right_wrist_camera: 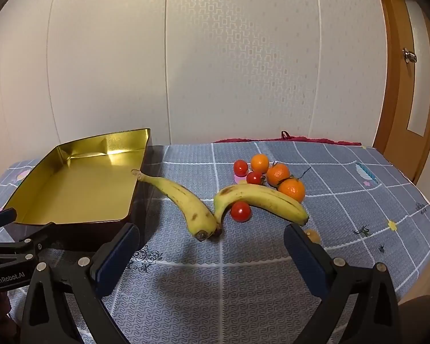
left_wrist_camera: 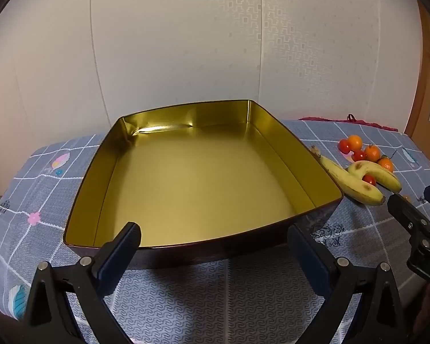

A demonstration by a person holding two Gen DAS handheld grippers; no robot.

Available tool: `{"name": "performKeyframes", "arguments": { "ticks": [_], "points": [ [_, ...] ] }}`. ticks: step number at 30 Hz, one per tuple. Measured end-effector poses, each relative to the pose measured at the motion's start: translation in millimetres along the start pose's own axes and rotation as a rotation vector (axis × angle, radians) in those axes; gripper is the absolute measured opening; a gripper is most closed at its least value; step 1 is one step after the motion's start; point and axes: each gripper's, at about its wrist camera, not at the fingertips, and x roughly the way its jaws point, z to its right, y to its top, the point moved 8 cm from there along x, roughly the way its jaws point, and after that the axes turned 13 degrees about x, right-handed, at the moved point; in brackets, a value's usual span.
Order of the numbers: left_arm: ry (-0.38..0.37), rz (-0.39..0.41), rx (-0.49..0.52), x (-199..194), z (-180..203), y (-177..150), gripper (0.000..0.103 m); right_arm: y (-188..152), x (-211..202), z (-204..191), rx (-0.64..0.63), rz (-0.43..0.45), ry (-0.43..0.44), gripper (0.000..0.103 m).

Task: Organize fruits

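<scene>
A gold-lined tin tray [left_wrist_camera: 315,172] [right_wrist_camera: 71,146] stands on the table with nothing in it. My left gripper [left_wrist_camera: 215,238] hangs open just before its near rim. To the tray's right lie two bananas [right_wrist_camera: 183,200] [right_wrist_camera: 266,197], tips touching, with three tomatoes [right_wrist_camera: 240,211] [right_wrist_camera: 240,167] [right_wrist_camera: 254,177] and three tangerines [right_wrist_camera: 291,189] [right_wrist_camera: 278,173] [right_wrist_camera: 259,162] around them. My right gripper [right_wrist_camera: 212,239] is open, short of the bananas. The fruit pile also shows in the left wrist view, bananas [left_wrist_camera: 349,180] in front.
A blue-grey patterned cloth [right_wrist_camera: 223,286] covers the table. A pale papered wall [right_wrist_camera: 215,57] rises behind it, and a wooden door [right_wrist_camera: 410,86] stands at the far right. Something dark red [right_wrist_camera: 286,139] lies along the table's back edge.
</scene>
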Motion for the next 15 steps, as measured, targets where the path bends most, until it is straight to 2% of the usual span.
{"name": "performKeyframes", "arguments": {
  "ticks": [15],
  "points": [
    [-0.004, -0.005, -0.006, 1.7, -2.5, -2.5, 0.103, -1.9, -0.6, -2.5, -0.004, -0.001, -0.001, 0.102]
  ]
}}
